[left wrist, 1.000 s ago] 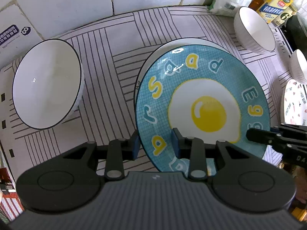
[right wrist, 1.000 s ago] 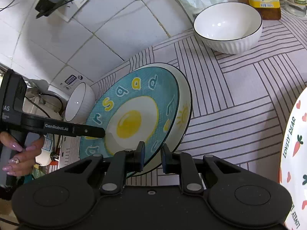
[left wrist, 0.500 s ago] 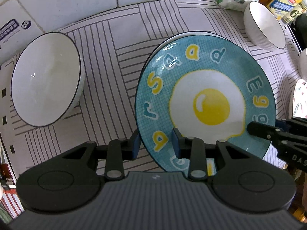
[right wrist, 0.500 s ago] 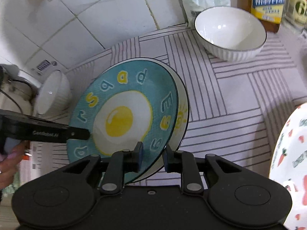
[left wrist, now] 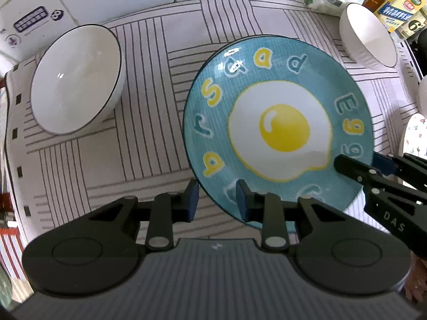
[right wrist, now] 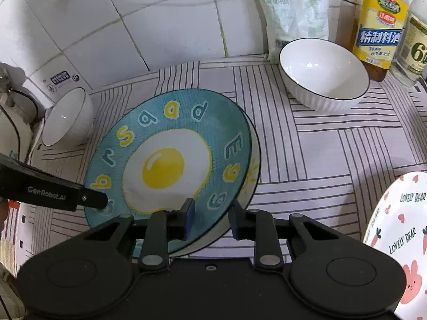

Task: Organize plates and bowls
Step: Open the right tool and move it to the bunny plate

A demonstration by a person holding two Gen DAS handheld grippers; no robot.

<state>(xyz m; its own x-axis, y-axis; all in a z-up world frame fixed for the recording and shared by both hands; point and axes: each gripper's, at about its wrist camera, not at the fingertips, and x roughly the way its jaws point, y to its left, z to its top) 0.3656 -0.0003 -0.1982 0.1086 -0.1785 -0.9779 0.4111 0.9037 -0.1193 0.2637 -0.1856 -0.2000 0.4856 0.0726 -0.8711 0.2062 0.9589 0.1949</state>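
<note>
A blue plate with a fried-egg picture (left wrist: 283,128) (right wrist: 165,165) lies over a white plate with a dark rim (right wrist: 252,176), whose right edge shows only in the right wrist view. My left gripper (left wrist: 216,200) is shut on the blue plate's near-left rim and its jaws are closing; one of its fingers (right wrist: 90,200) lies on the plate's top face. My right gripper (right wrist: 212,218) straddles the plate's opposite rim with gaps beside both pads, so it is open. One of its fingers (left wrist: 352,170) reaches over the plate's right edge.
A white bowl (left wrist: 74,80) (right wrist: 66,117) sits to the left and another white bowl (left wrist: 368,37) (right wrist: 323,74) at the back right, both on the striped mat (right wrist: 320,146). A "Lovely Bear" plate (right wrist: 400,229) lies at the right. Bottles (right wrist: 379,26) and a bag (right wrist: 293,13) line the tiled wall.
The right gripper's jaws have parted and let go of the blue plate's rim. The plate has flattened down over the white plate, which no longer shows in the left wrist view.
</note>
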